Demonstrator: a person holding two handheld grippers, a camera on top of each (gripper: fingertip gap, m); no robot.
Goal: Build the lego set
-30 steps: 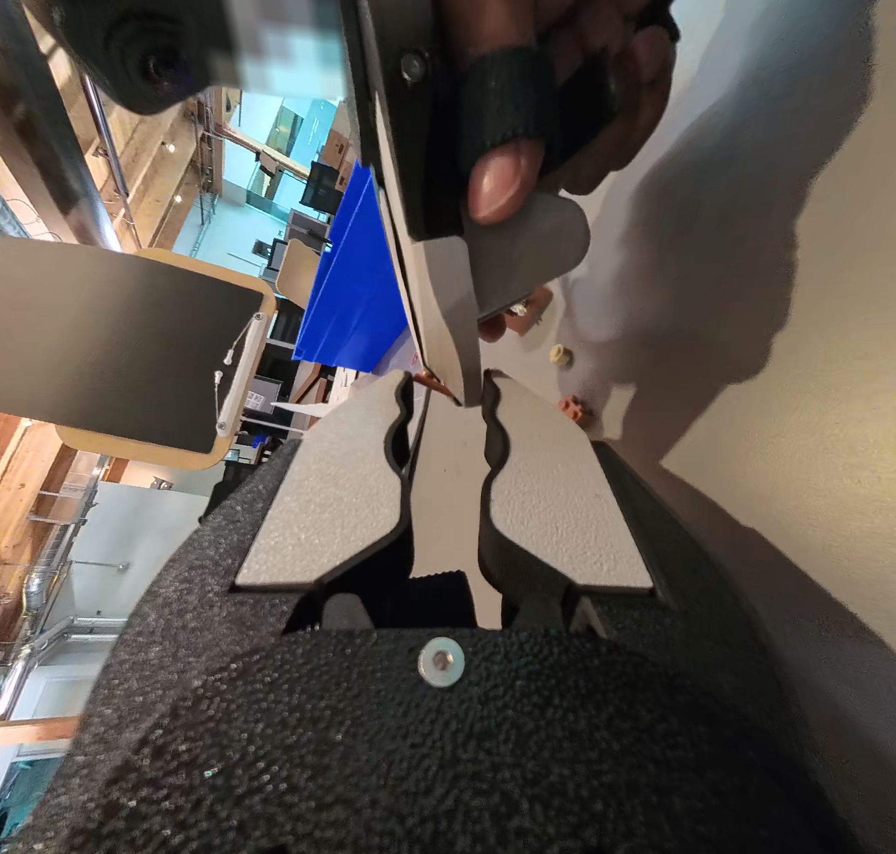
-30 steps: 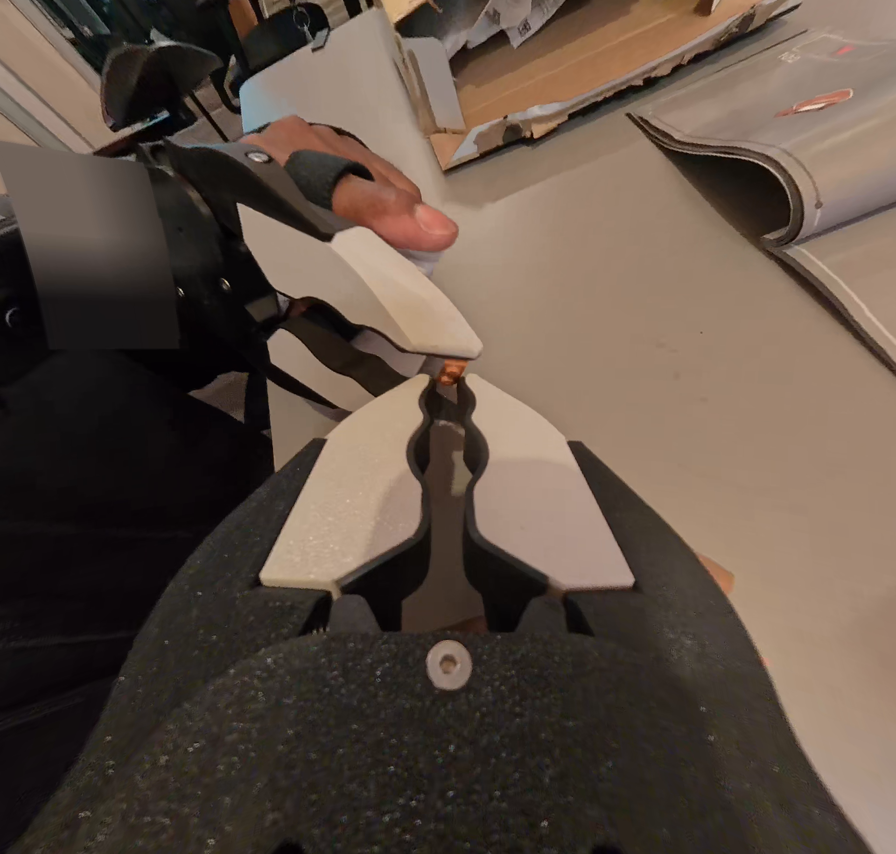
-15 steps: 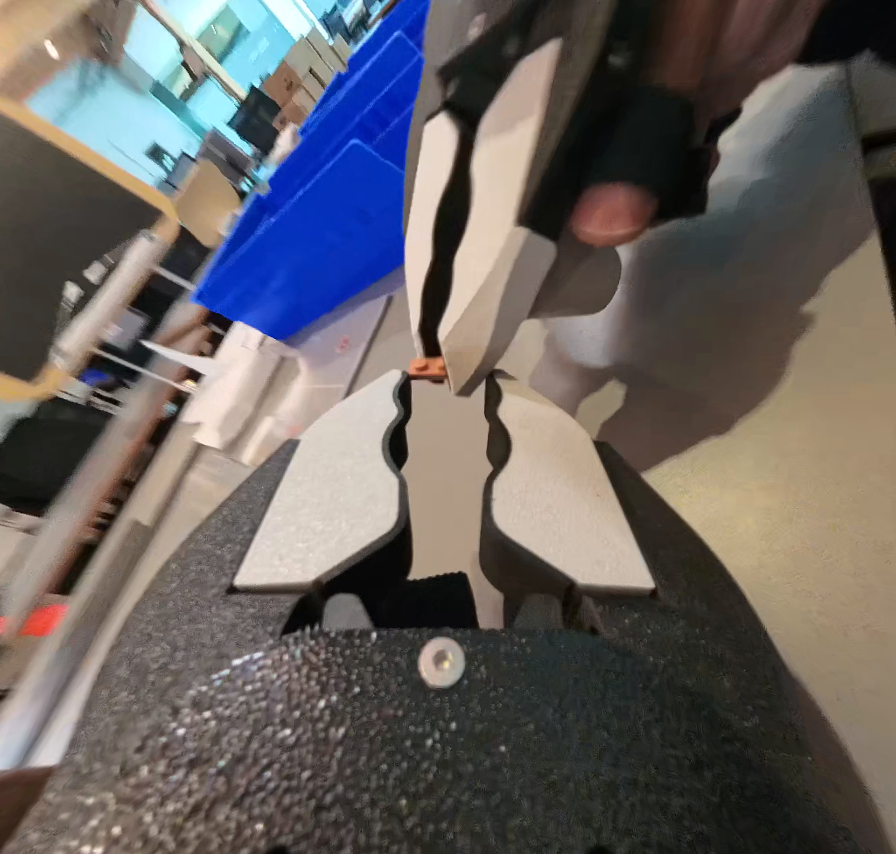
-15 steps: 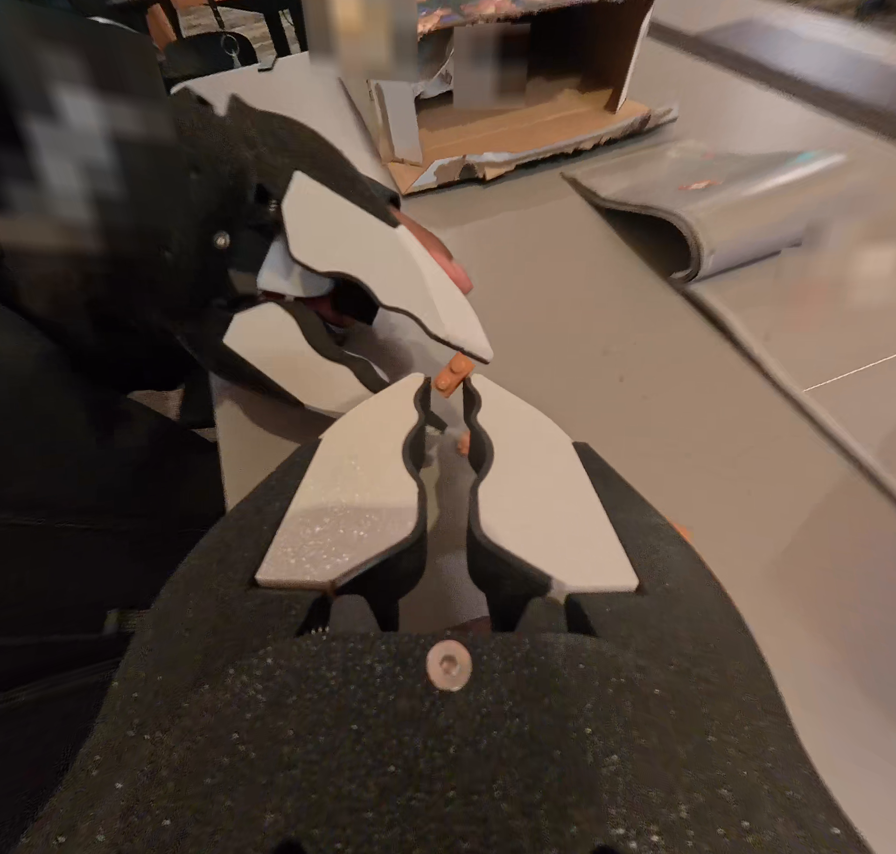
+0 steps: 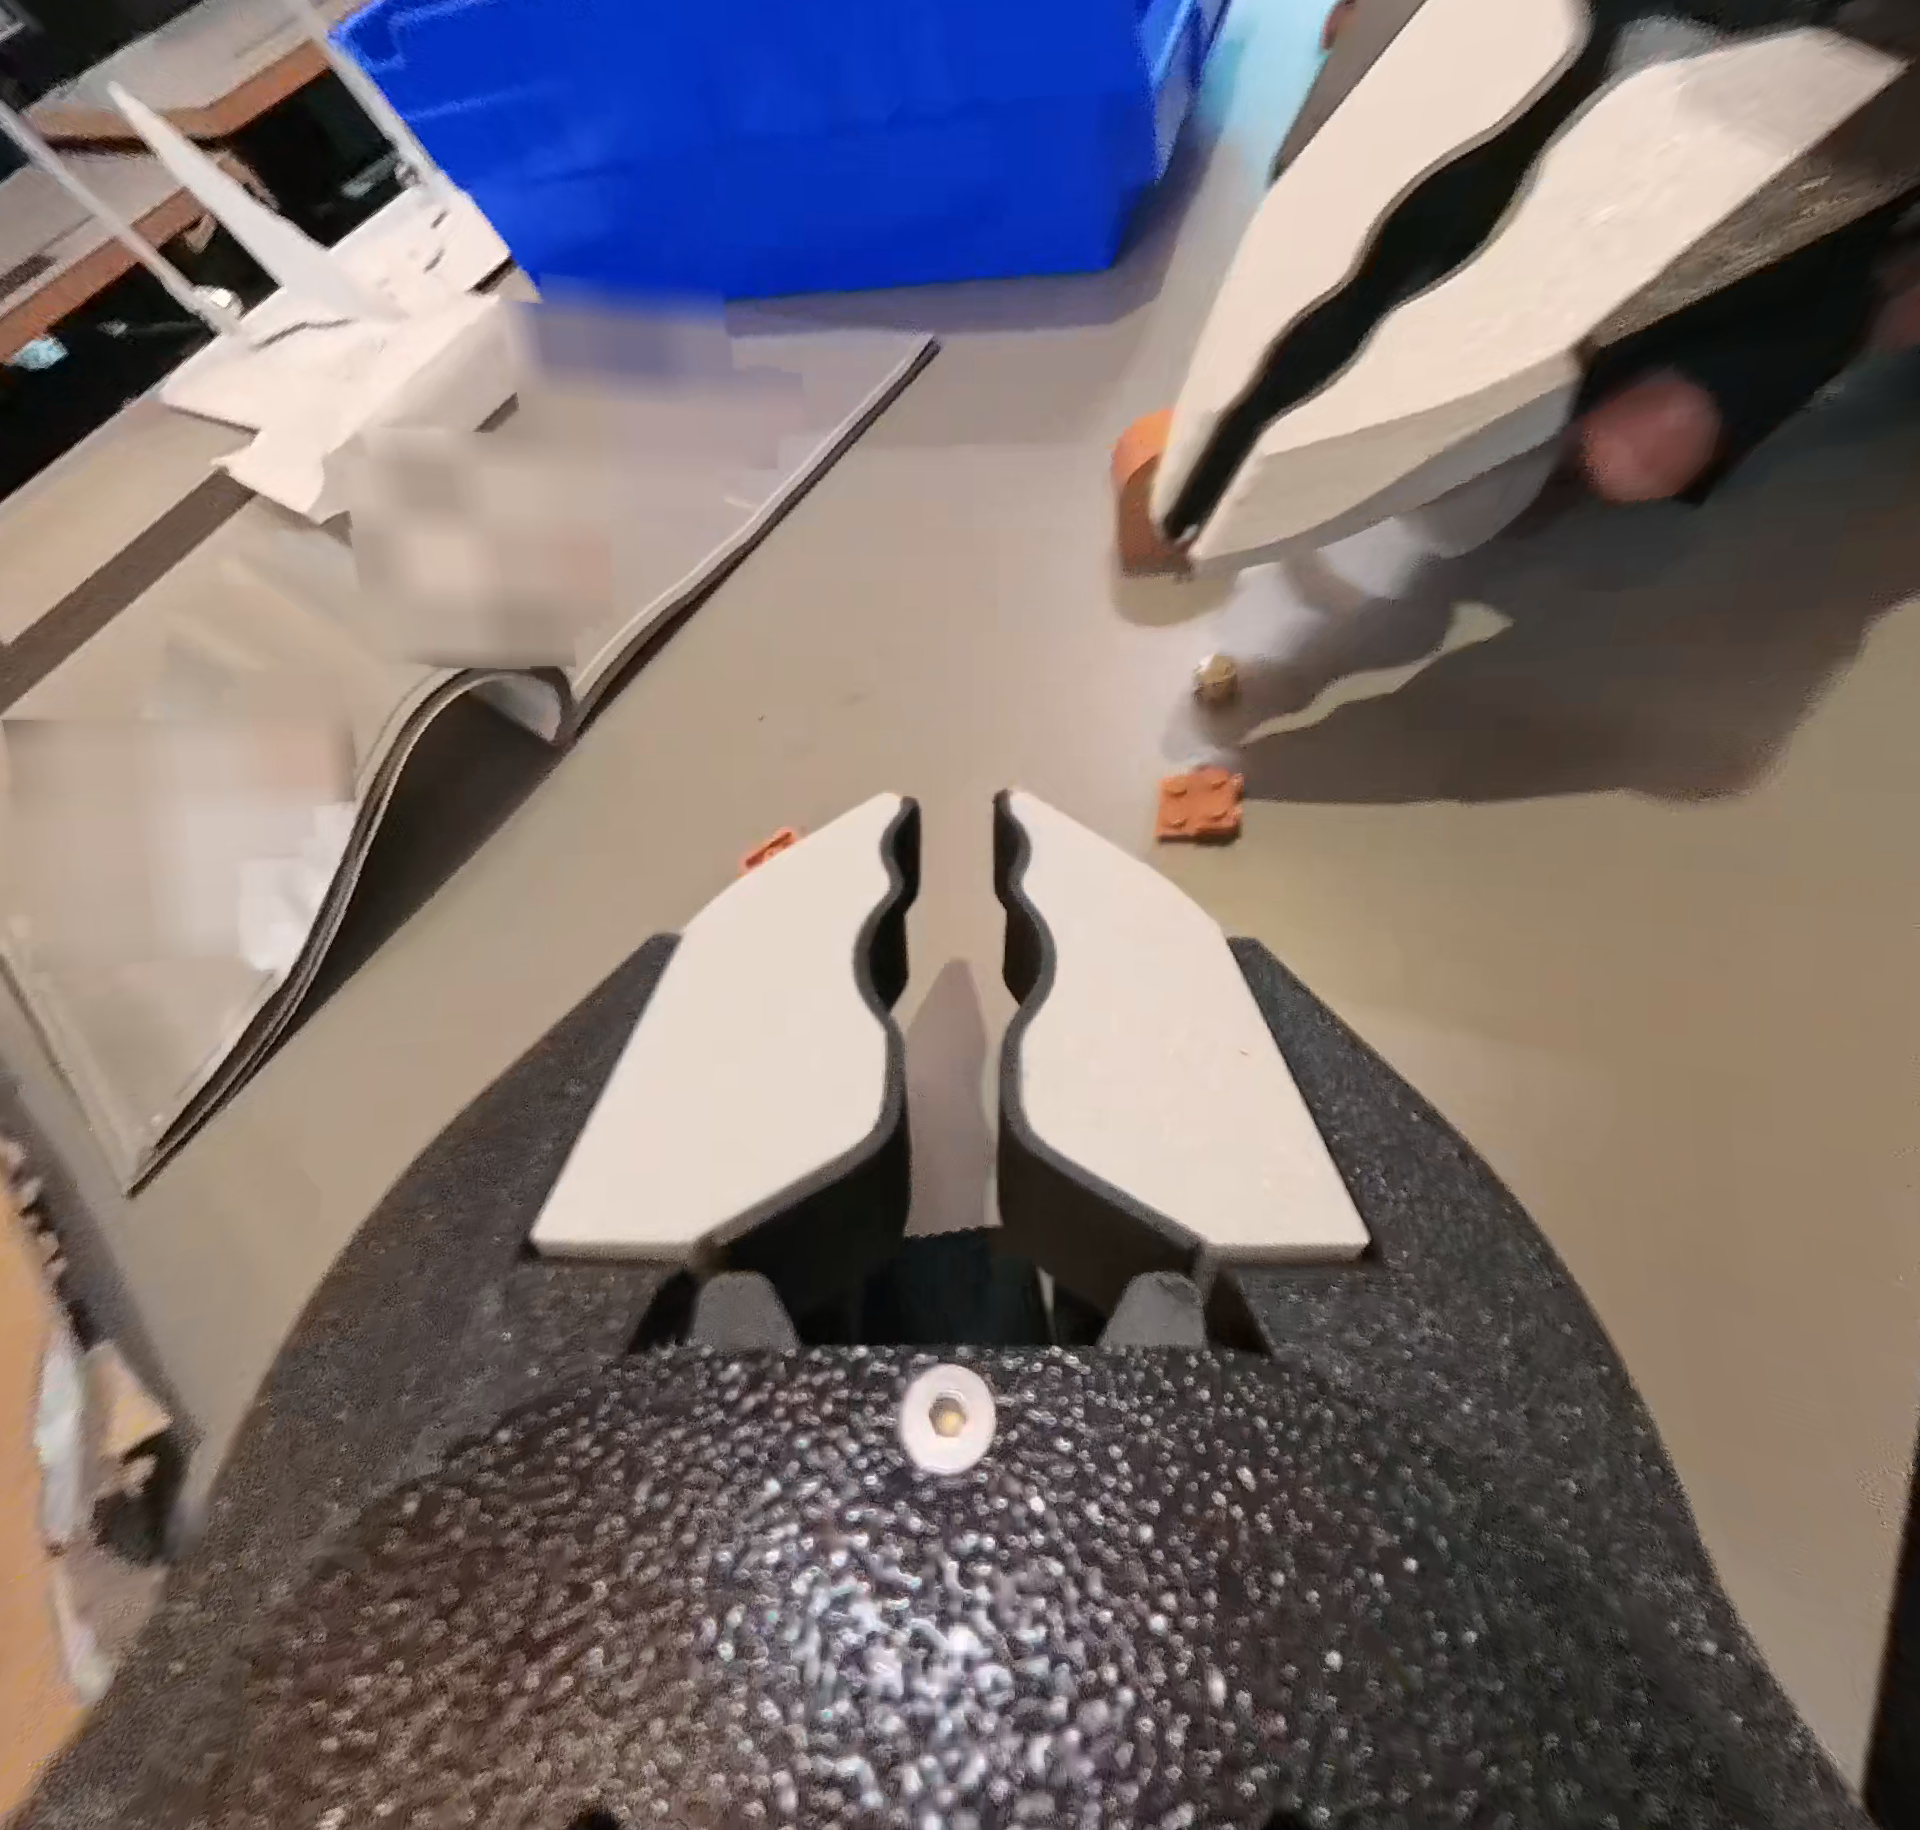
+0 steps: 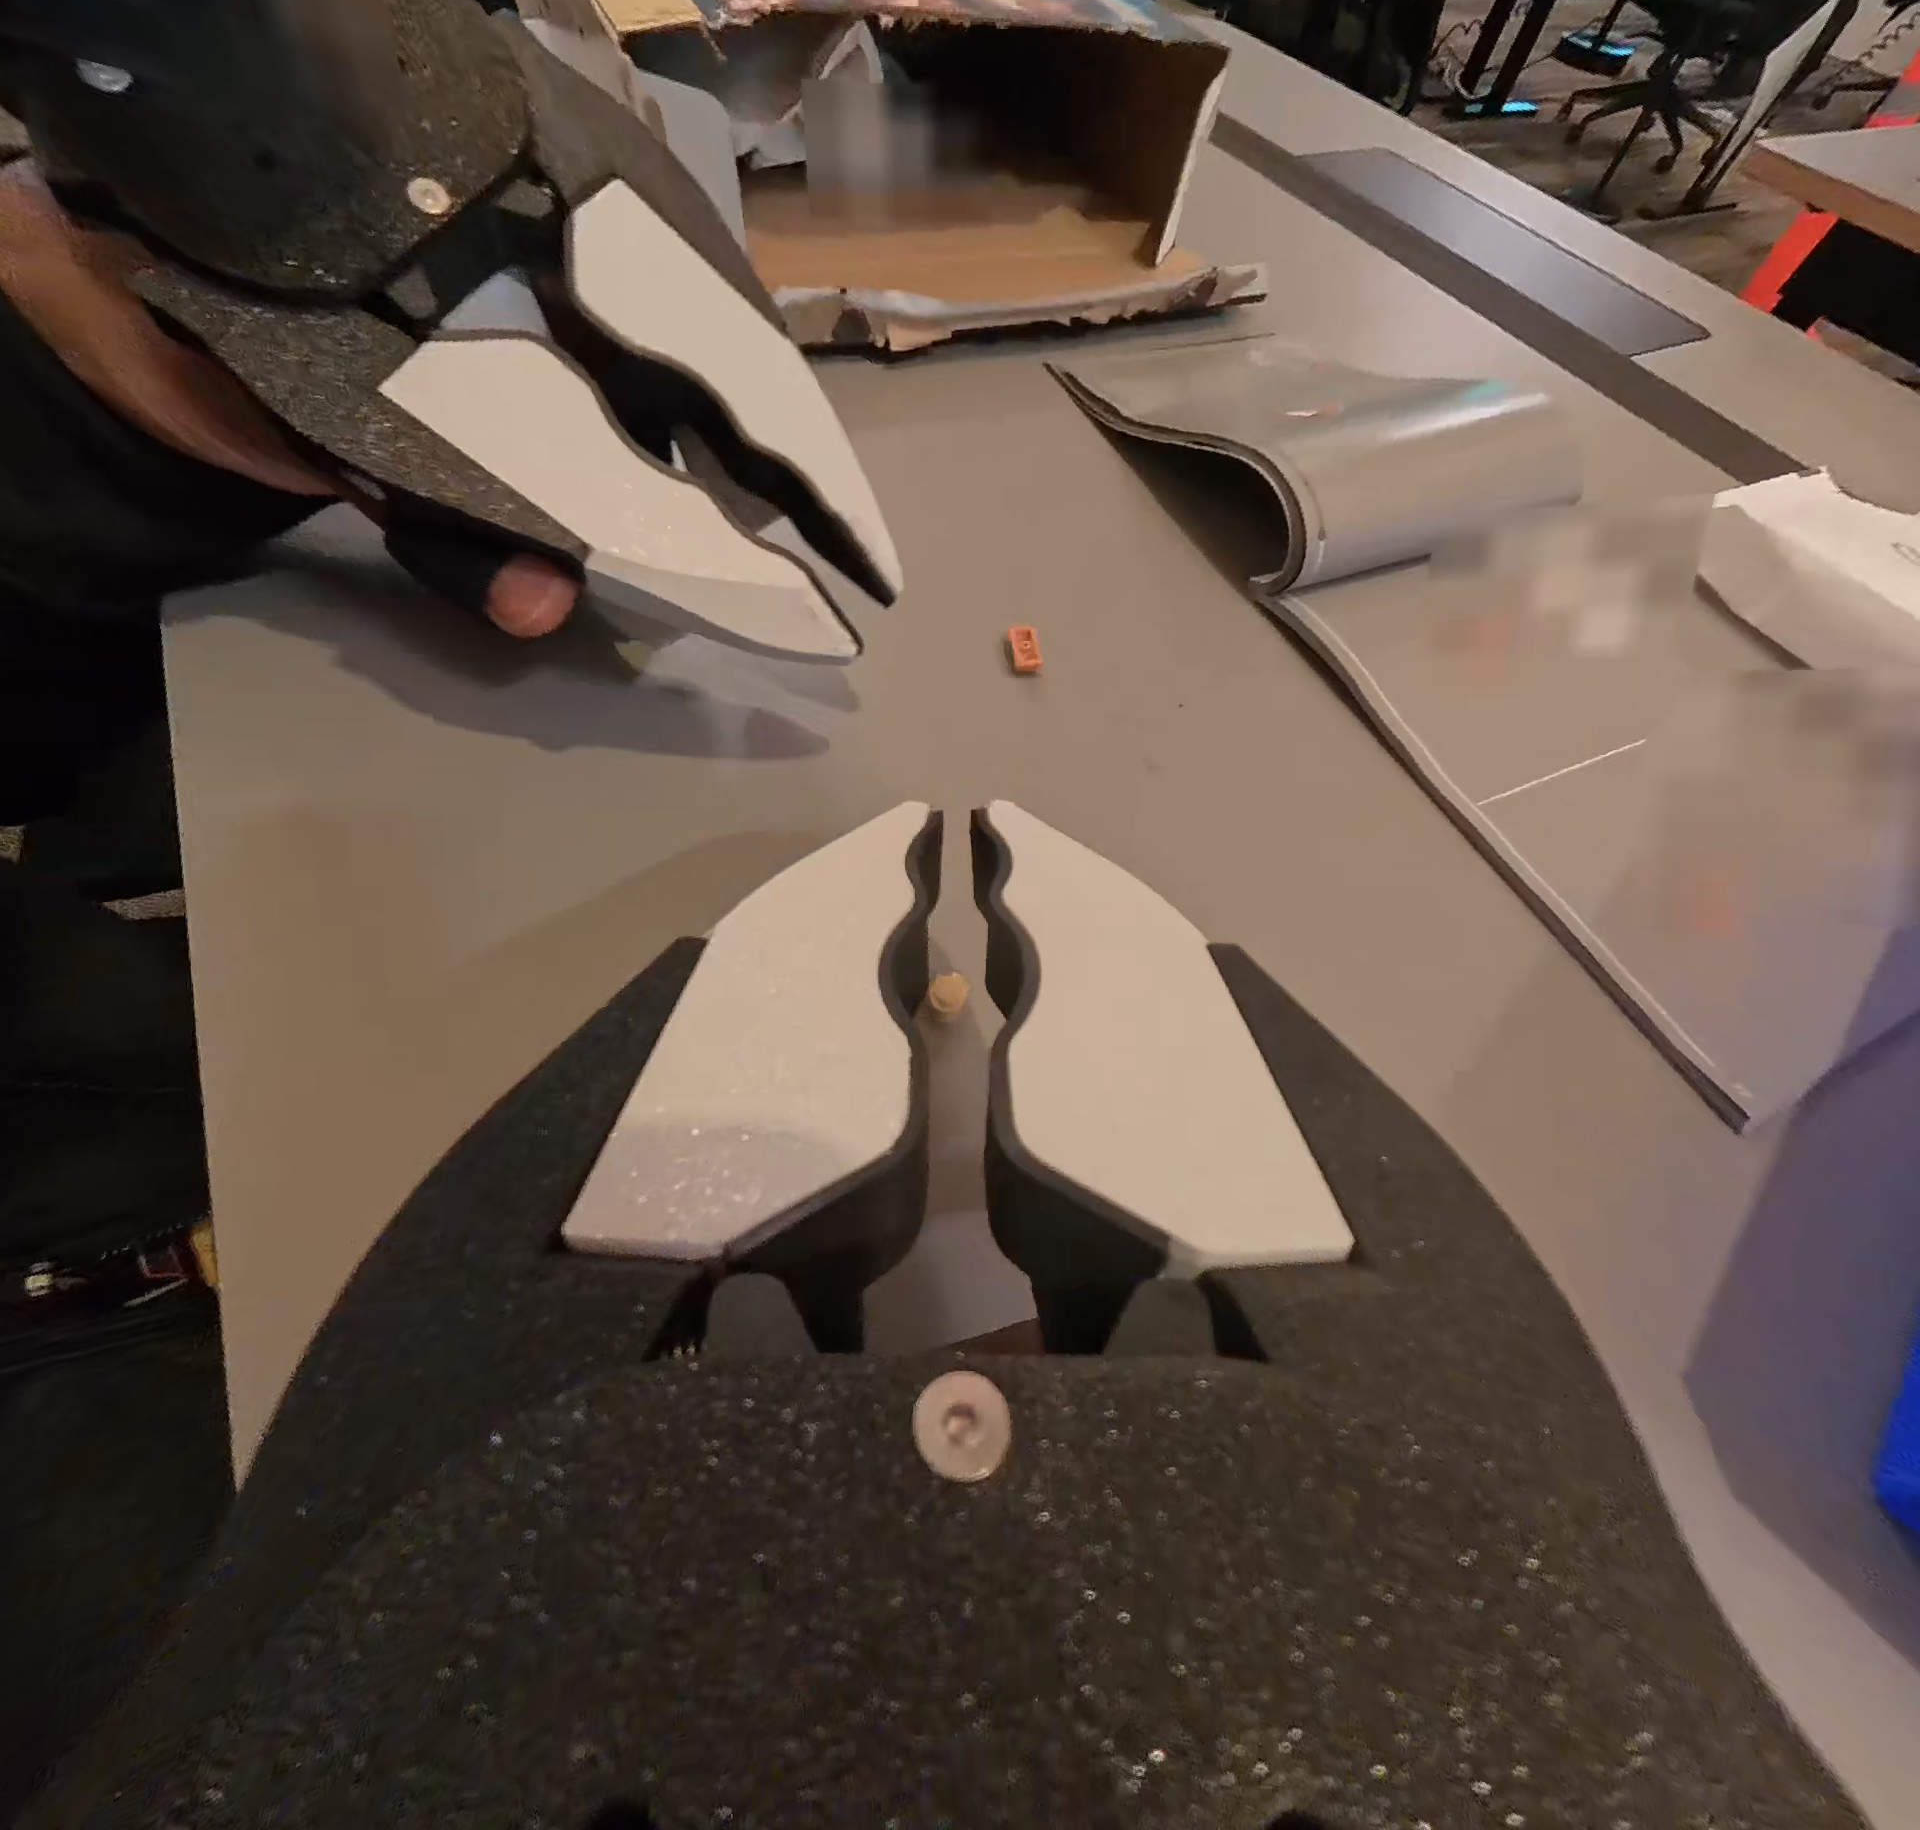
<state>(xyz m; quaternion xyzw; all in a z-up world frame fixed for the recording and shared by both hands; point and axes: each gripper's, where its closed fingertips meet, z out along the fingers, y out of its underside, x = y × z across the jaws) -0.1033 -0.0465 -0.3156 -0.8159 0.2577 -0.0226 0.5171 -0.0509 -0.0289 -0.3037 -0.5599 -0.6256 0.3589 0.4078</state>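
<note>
My left gripper [image 5: 956,806] hangs over the grey table [image 5: 935,585], jaws open with nothing between the pads. A small orange plate [image 5: 767,848] lies just left of its left finger, and it also shows in the right wrist view [image 6: 1025,650]. An orange square plate [image 5: 1200,806] and a tan round stud [image 5: 1216,679] lie to its right. My right gripper [image 6: 956,816] is open by a narrow slit and holds nothing; the tan stud [image 6: 948,996] shows on the table below its fingers. In the left wrist view the right gripper [image 5: 1179,533] hovers over a blurred orange piece [image 5: 1138,471]. The left gripper [image 6: 873,617] shows in the right wrist view.
A blue bin [image 5: 779,97] stands at the back. An open booklet [image 5: 468,720] lies left of the pieces, and it also shows in the right wrist view [image 6: 1403,492]. A torn cardboard box [image 6: 935,222] and white papers [image 5: 343,378] lie on the table. A person's hand [image 6: 520,596] holds the left gripper. My hands' fingertips stand some 6 centimetres from each other.
The two grippers met tip to tip around a small orange plate held at the right gripper's tips. Now they have drawn apart, the plate lies on the table, and both jaws have narrowed.
</note>
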